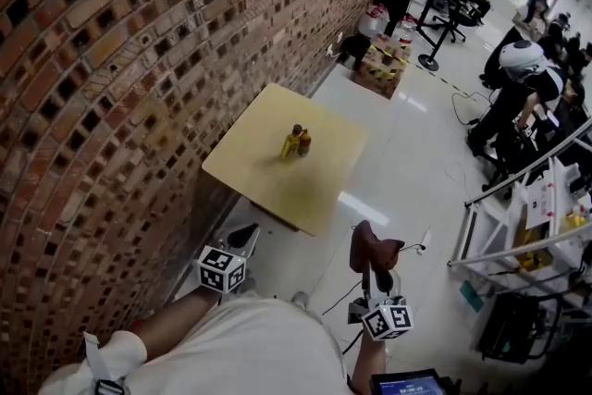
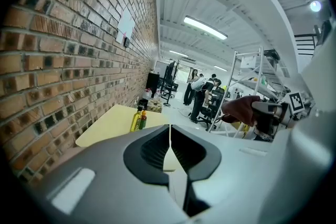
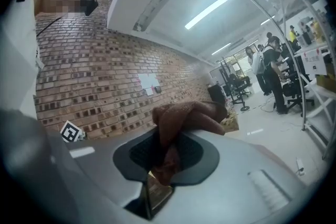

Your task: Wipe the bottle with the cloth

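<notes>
Closest below the head camera is the person's white shirt (image 1: 250, 347), with both grippers held out just past it, over the floor. On the left runs a brick wall (image 1: 111, 88), and against it stands a yellow table (image 1: 314, 190), ahead of the person and well apart from both tools.

At the table's near corner the left gripper (image 1: 247, 234) points forward. Its own view shows the jaws pressed together with nothing between them (image 2: 170, 139). Further right, and a little further back from the table, the right gripper (image 1: 375, 280) is tilted upward and pinches a brown cloth (image 1: 375, 250). In its own view the cloth (image 3: 189, 115) is bunched between the pads and spills over the top, and the table does not show there.

Near the middle of the tabletop two bottles (image 1: 297, 143) stand upright, touching or nearly so: a yellow-green one and a darker one with an orange cap. Which of them is meant I cannot tell. Their long axes are vertical.

Along the left gripper's jaw line the bottles (image 2: 138, 119) sit ahead and slightly to the left, so that arm looks the nearer and better aimed. By my reading, wiping has not begun. The left jaws would need to spread to steady an upright bottle from the side, while the right arm has to tip down and carry the cloth forward and leftward to reach it.
</notes>
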`<state>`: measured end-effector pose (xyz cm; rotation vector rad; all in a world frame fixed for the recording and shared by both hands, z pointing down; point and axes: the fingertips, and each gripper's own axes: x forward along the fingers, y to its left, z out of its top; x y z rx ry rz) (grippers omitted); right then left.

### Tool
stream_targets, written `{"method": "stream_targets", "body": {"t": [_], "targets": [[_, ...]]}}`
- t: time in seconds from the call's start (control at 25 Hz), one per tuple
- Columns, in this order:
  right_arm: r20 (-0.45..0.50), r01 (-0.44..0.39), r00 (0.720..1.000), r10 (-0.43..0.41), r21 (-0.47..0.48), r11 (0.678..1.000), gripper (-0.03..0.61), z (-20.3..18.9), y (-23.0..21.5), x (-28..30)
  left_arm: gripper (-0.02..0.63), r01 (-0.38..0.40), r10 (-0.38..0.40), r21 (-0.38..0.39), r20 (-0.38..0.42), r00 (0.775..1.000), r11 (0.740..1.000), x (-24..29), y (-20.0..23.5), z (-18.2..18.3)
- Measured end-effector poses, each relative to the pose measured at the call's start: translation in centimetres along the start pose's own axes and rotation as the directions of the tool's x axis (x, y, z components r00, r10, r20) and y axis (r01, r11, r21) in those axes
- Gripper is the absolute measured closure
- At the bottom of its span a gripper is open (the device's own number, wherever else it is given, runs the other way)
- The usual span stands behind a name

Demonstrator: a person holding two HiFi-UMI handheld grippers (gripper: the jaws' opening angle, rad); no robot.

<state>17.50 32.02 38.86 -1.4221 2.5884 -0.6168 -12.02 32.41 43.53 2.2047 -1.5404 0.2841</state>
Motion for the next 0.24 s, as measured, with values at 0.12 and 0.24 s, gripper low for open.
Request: {"method": "stream_targets", "body": {"t": [0.12,0.24], "targets": [[0.001,-0.008,1.000,0.008,0.002,1.000,0.517,0.07,-0.25,-0.18,0.589,-0.002,0.002,-0.002,-0.004,1.000,1.000,0.18,-0.47,-0.25],[0.000,-0.017,1.000,0.017,-0.001,1.000,0.517,0.01,-0.44,-0.28,0.588,-0.004,0.003,-0.008,-0.010,1.000,1.000,0.41,-0.83,-0.67]]}}
